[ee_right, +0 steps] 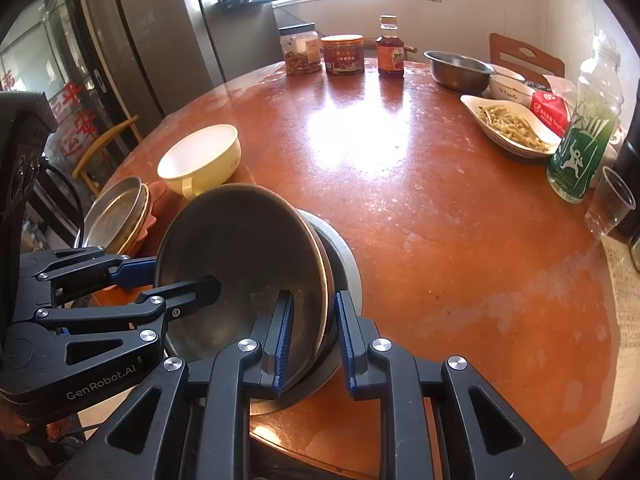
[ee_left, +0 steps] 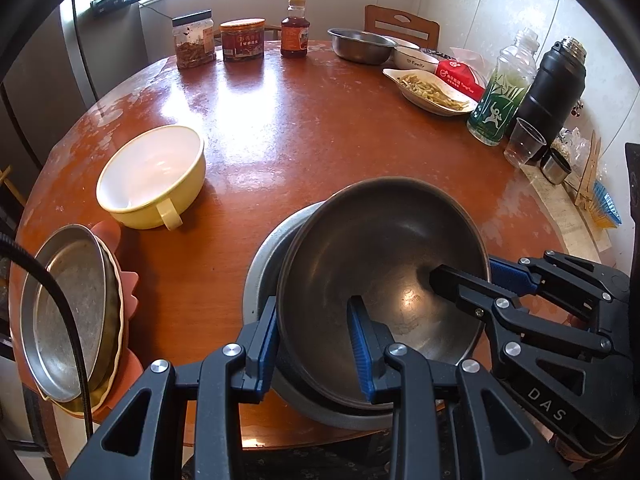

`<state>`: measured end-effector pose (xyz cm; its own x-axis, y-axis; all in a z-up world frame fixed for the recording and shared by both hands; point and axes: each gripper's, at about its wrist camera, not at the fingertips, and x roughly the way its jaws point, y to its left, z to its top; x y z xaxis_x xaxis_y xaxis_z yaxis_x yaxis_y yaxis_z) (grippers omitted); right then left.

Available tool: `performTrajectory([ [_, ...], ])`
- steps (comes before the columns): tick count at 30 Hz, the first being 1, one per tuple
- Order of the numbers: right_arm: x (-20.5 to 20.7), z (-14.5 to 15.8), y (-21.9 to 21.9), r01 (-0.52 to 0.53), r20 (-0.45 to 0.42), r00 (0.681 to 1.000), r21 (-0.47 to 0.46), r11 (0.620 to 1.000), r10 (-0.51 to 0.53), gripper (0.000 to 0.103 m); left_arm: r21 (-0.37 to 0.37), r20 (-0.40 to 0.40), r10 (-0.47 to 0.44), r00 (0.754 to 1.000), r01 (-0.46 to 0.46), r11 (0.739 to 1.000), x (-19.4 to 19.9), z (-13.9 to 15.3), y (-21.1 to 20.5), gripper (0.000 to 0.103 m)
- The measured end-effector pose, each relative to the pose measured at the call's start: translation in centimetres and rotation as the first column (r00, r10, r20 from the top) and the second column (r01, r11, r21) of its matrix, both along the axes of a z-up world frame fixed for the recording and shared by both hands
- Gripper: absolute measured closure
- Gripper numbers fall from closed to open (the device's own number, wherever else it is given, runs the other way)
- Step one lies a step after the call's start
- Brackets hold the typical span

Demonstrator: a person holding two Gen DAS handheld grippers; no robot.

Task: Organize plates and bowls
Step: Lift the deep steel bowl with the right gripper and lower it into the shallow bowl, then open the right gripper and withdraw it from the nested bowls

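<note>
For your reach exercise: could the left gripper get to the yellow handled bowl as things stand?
Probably not yet. The left gripper straddles the dark metal bowl's rim, as does the right gripper. Once freed, bare table leads to the yellow handled bowl.

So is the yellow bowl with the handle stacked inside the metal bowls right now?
No, the yellow bowl sits alone on the table, apart from the tilted dark metal bowl that both tools straddle.
</note>
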<state>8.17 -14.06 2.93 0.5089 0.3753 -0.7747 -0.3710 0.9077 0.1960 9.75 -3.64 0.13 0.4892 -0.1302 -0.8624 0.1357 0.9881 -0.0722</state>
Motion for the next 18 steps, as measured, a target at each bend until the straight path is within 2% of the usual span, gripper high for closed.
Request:
performTrajectory([
  [8,0.11,0.41,0.45,-0.003,0.028,1.000,-0.034,0.999,0.004,0.079,-0.003,0.010,0.015,1.000,-0.015,1.000,0.10,0.27,0.56,0.069],
  [18,0.64,0.66,0.64,-0.010,0.021,1.000,-0.024,1.000,0.011,0.073,-0.008,0.014,0.004,1.000,-0.004,1.000,0.00,0.77,0.74,0.069],
])
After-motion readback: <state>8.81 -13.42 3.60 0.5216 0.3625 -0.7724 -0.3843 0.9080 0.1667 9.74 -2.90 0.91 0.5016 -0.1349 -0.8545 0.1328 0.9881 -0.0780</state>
